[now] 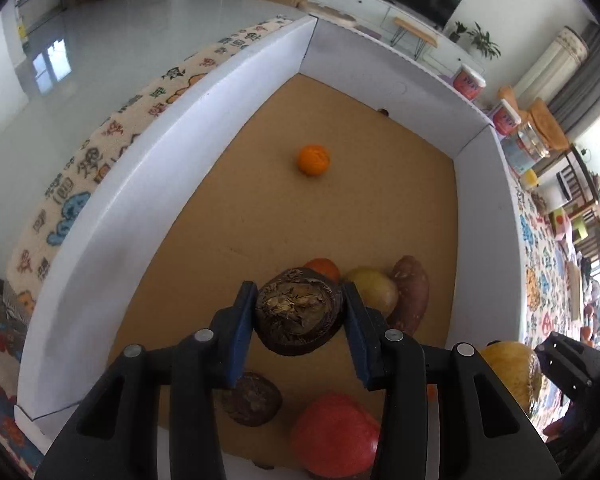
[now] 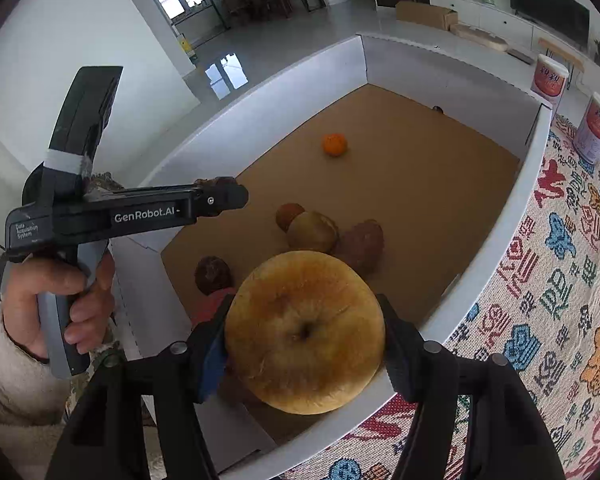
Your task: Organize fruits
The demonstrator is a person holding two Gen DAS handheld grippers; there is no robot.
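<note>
My left gripper (image 1: 300,316) is shut on a dark brown mangosteen (image 1: 299,312) and holds it above the white box's cardboard floor (image 1: 260,216). My right gripper (image 2: 305,334) is shut on a large yellow-brown pear (image 2: 304,332) over the box's near rim (image 2: 496,248). In the box lie an orange tangerine (image 1: 314,159), a second mangosteen (image 1: 252,400), a red fruit (image 1: 336,434), a yellow fruit (image 1: 374,288), a sweet potato (image 1: 412,292) and an orange fruit (image 1: 323,268). The left gripper also shows in the right wrist view (image 2: 220,196).
The box has white walls (image 1: 140,184) and sits on a patterned cloth (image 2: 560,280). Two red-labelled tubs (image 2: 596,128) stand on the cloth past the box's far right corner. A tiny dark object (image 1: 383,112) lies by the far wall.
</note>
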